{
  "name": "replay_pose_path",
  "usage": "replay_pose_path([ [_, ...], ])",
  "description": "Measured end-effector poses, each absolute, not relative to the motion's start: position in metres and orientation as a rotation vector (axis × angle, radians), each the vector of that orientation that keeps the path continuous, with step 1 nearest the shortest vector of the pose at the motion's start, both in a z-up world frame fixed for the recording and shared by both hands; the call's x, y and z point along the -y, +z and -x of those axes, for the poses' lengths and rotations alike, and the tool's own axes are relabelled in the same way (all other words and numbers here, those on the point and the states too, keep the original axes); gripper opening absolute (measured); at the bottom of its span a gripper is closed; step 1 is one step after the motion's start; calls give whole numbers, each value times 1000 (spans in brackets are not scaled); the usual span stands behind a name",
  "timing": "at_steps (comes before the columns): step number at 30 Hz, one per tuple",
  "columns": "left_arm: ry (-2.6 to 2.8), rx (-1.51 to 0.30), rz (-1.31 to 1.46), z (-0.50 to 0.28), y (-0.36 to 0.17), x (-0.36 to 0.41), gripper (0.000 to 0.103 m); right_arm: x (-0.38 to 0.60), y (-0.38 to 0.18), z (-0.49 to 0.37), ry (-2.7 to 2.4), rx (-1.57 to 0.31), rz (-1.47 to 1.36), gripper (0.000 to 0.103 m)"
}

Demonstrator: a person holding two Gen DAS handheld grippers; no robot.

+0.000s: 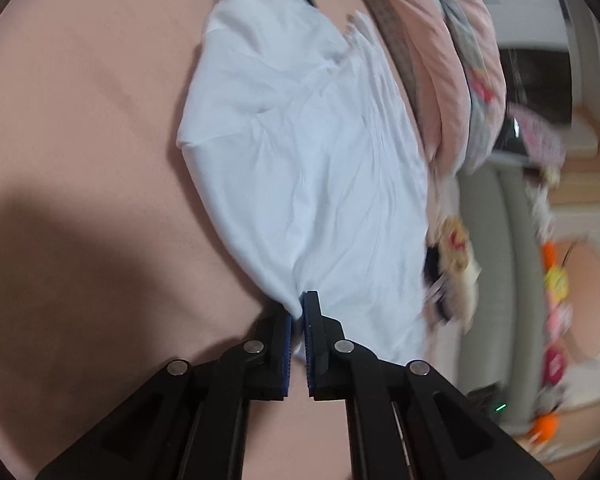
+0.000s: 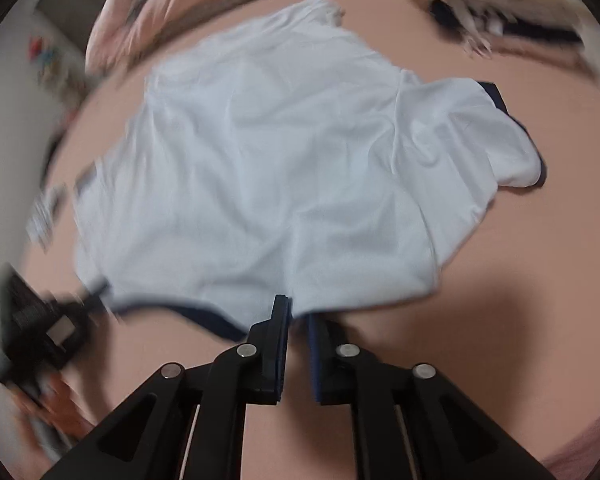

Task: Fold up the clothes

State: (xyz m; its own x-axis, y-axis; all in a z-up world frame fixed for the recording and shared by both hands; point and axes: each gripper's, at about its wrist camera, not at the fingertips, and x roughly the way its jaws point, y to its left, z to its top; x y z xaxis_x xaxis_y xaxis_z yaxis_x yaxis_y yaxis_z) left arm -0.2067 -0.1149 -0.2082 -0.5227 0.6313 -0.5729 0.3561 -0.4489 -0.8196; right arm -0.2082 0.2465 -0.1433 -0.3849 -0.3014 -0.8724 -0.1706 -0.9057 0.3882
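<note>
A white T-shirt [image 1: 300, 152] with dark navy trim lies spread on a pink bed sheet [image 1: 80, 100]. My left gripper [image 1: 300, 306] is shut on a bunched corner of the shirt's near edge, and the cloth fans out from its blue pads. In the right wrist view the same white T-shirt [image 2: 268, 160] fills the middle, with a sleeve and navy cuff at the right. My right gripper [image 2: 298, 312] is shut on the shirt's near edge beside the navy neckline. The left gripper [image 2: 40, 320] shows blurred at the lower left, pinching the shirt's other corner, a hand behind it.
A rolled pink quilt [image 1: 440, 80] lies along the bed's far side beyond the shirt. Soft toys [image 1: 456, 256] sit at the bed's edge, with a grey sofa [image 1: 496, 240] and colourful toys behind. A dark and white bundle [image 2: 496, 28] lies at the bed's far right corner.
</note>
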Motion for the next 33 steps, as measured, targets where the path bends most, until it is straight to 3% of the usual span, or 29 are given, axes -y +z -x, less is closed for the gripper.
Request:
replay_pose_path([
  [2, 2094, 1581, 1401, 210, -214, 112, 7, -255, -148, 214, -2477, 802, -1650, 23],
  [6, 2098, 1533, 1430, 219, -211, 103, 6, -252, -155, 220, -2492, 839, -1585, 25],
  [8, 2105, 1486, 1452, 220, -204, 107, 4, -248, -152, 216, -2493, 756, -1587, 4],
  [12, 2299, 1195, 1425, 197, -169, 107, 2, -250, -139, 197, -2518, 640, -1569, 3],
  [16, 2300, 1164, 1433, 166, -159, 106, 1, -252, -124, 171, -2541, 545, -1529, 3],
  [23, 2074, 1533, 1420, 148, -196, 130, 1, -259, -135, 170, -2453, 769, -1538, 4],
  [24, 2030, 1593, 1380, 148, -201, 133, 3, -259, -139, 171, -2434, 816, -1538, 5],
  [26, 1975, 1640, 1308, 151, -203, 134, 10, -261, -145, 174, -2393, 907, -1537, 26],
  [28, 1966, 1624, 1307, 160, -203, 129, 44, -263, -152, 176, -2349, 997, -1535, 32],
  [30, 1967, 1632, 1307, 169, -203, 125, 45, -264, -159, 179, -2303, 1086, -1531, 37],
  [33, 1977, 1654, 1278, 183, -202, 120, 45, -257, -158, 190, -2357, 1032, -1530, 37],
])
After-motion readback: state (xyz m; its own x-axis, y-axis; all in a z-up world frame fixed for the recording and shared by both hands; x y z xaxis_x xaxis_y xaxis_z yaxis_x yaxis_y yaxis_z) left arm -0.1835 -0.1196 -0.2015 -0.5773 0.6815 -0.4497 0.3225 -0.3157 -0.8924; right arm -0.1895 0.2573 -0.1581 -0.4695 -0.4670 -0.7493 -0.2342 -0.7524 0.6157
